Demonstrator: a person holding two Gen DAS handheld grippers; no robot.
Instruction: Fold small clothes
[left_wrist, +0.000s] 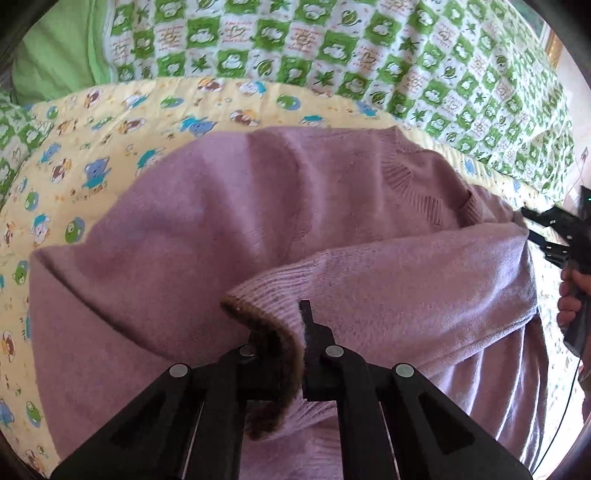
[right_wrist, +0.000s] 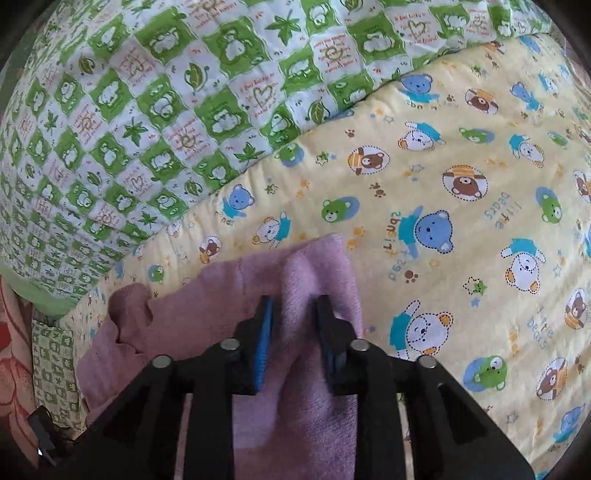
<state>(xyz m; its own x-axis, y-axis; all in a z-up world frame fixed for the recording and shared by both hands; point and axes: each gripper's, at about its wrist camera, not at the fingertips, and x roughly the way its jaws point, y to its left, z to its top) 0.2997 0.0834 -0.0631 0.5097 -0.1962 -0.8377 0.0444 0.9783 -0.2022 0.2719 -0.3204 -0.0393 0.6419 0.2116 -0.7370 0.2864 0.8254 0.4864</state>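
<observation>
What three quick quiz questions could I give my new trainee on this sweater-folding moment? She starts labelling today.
1. True or false: the left gripper is shut on the ribbed cuff of the purple sweater.
2. What lies directly under the sweater?
A. a bare wooden table
B. the yellow bear-print blanket
C. a metal tray
3. Fill in: the right gripper has its fingers ____, with a fold of sweater between them.

Key: 1 true; 2 B; 3 apart.
</observation>
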